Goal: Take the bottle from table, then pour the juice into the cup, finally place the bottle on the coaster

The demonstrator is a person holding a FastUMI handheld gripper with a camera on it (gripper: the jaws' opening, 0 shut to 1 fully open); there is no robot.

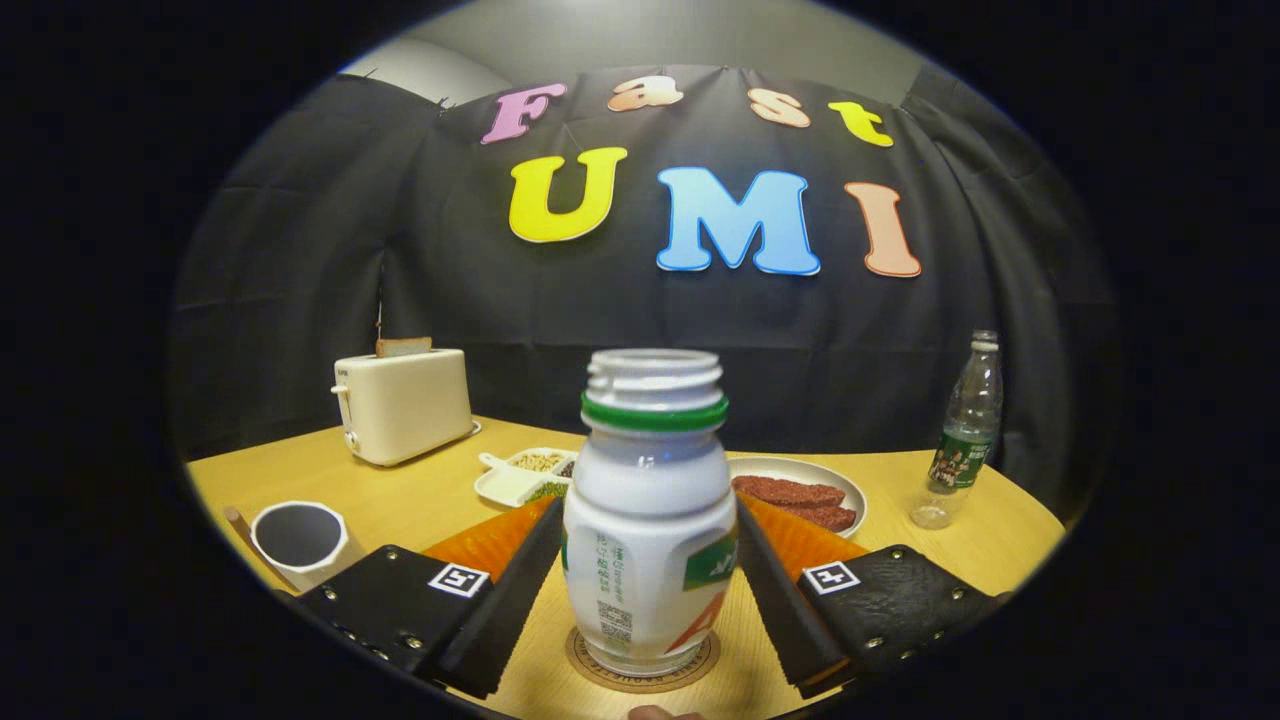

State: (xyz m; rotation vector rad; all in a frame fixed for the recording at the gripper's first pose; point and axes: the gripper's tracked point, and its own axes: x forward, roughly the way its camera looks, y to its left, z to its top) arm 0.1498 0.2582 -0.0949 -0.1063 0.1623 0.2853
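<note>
A white juice bottle (650, 520) with a green neck ring and no cap stands upright on a round brown coaster (590, 665), on the wooden table. My gripper (648, 508) has a finger on each side of the bottle, both pressing its sides at mid-height. A white cup (298, 540) with a dark inside stands on the table to the left, beyond the left finger.
A cream toaster (402, 403) with a slice in it sits at the back left. Behind the bottle are a white divided dish of grains (525, 472), a plate of red-brown pieces (800, 490) and an orange mat (490, 540). A clear water bottle (965, 430) stands far right.
</note>
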